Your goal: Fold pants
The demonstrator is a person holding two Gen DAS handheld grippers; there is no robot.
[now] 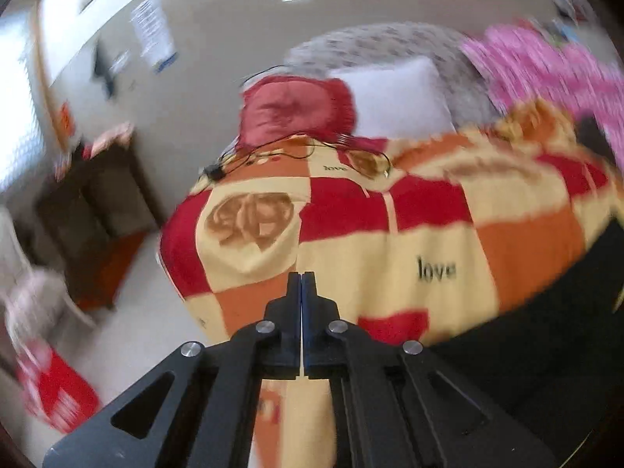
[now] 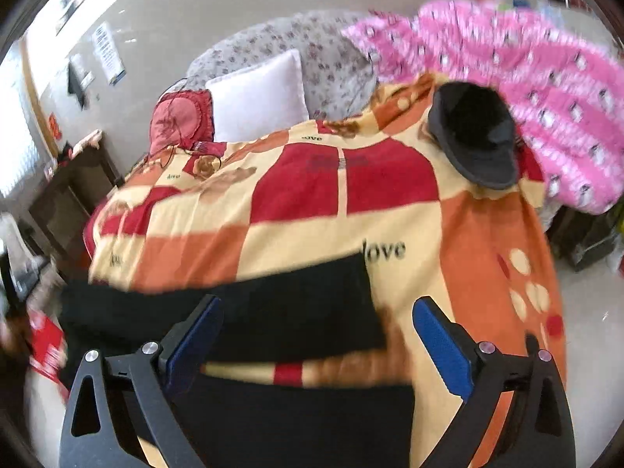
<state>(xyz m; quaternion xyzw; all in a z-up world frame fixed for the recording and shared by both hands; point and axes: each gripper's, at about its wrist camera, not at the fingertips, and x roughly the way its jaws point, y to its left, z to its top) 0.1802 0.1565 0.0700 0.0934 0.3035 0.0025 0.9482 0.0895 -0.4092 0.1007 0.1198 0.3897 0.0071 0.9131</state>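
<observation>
Pants (image 2: 273, 312), black, lie across the near edge of the bed (image 2: 343, 195), on the checkered red, orange and cream blanket; from the right wrist view they fill 6 to 9 o'clock. Right gripper (image 2: 318, 335) hangs above them, jaws spread wide, nothing between. Left gripper (image 1: 301, 284): jaws fully closed; we see no cloth between them, and the pants show only as a dark mass at 4 o'clock in that view. A dark cap (image 2: 475, 136) sits at 1 o'clock, clear of the work. We judge the fold needs both jaws pinching matching corners, lifting evenly, keeping the edge taut before laying over.
</observation>
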